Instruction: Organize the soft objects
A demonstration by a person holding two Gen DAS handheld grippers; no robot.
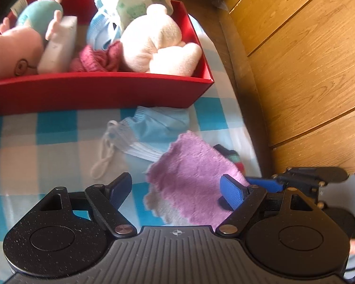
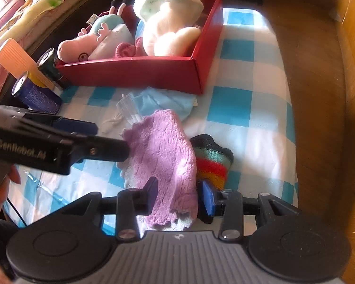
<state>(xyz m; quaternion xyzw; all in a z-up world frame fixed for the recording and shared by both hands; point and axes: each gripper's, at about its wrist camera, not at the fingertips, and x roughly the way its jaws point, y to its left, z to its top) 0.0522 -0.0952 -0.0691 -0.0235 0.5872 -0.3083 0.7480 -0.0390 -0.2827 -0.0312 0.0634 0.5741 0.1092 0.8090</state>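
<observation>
While my left gripper [image 1: 176, 189] hangs wide open with nothing in it over the near left of the purple cloth [image 1: 191, 177], that cloth lies on the checked tablecloth [image 1: 47, 142], near the red box [image 1: 94, 90] of soft toys. To its right, my right gripper [image 2: 181, 197] stands part-open astride the cloth's near edge, pads not pressing it; a striped sock [image 2: 211, 158] lies just right.

Our right gripper [image 2: 179, 197] has its fingers either side of the fluffy purple cloth [image 2: 165, 165], striped knit sock [image 2: 211, 161] just right of it.
</observation>
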